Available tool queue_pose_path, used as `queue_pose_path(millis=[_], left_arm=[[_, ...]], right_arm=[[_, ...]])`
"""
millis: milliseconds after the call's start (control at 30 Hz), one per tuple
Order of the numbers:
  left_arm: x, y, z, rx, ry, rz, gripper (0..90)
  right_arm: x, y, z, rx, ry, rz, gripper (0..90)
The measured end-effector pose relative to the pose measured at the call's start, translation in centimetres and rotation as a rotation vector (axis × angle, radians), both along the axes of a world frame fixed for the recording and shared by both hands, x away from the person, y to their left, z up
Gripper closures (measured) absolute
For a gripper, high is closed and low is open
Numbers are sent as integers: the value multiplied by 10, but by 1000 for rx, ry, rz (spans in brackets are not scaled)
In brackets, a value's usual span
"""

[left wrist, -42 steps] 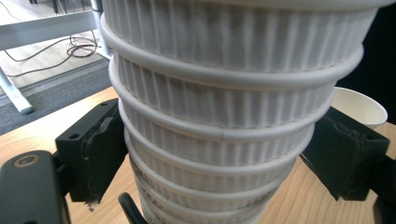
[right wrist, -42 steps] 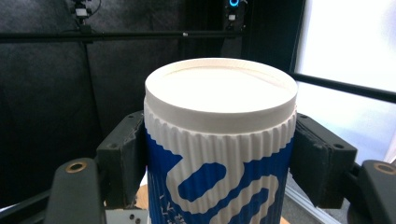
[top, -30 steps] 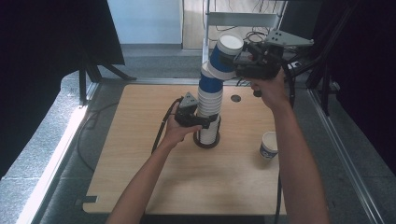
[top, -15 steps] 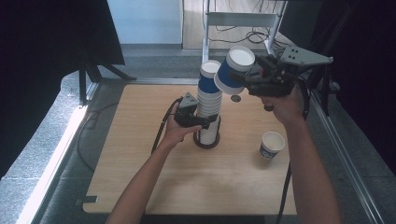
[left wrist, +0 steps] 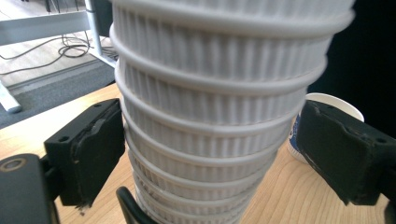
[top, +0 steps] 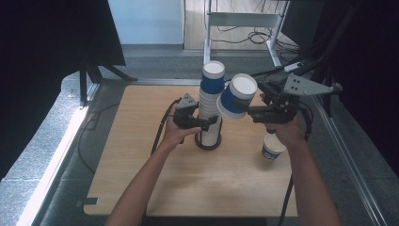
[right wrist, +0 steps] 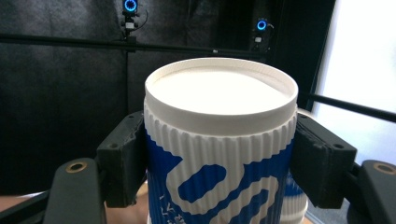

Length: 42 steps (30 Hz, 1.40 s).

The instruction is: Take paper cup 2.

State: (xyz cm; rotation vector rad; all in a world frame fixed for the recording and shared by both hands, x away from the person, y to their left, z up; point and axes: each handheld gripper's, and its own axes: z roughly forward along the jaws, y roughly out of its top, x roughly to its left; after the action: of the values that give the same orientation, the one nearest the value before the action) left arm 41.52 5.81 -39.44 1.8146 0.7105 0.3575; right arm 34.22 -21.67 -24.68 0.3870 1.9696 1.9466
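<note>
the right gripper (top: pixel 249 109) is pinching a tilted cup (top: pixel 236 96) beside the stack (top: pixel 210 106); the left gripper (top: pixel 200 123) jaws are flanking it, spread. a nudge could be toppling the stack toward the surface's (top: pixel 141 155) far edge.

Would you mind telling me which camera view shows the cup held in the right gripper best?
The right gripper view: the held cup sits close up, upside down, between both pads. The high view shows it small and tilted beside the stack. The left gripper view shows the stack's ribbed rims instead.

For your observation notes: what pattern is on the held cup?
Blue swirls on white ribbing, best in the right gripper view.
</note>
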Motion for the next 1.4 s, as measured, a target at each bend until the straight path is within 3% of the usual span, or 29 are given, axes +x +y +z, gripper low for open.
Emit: queue_pose_path(millis=[633,900,1067,1400], left_arm=[[-37,23,-2,-25,-33,-18,89],[-56,37,-11,-9,-44,0,99],[-67,45,-21,-30,-31,3,106],[-89,58,-36,-30,-32,-2,108]], right_arm=[[-18,0,-75,-20,77,24,271],[-25,2,-103,-20,107,32,271],[-30,4,-120,-31,123,30,271],[-39,8,-147,-43,148,29,271]])
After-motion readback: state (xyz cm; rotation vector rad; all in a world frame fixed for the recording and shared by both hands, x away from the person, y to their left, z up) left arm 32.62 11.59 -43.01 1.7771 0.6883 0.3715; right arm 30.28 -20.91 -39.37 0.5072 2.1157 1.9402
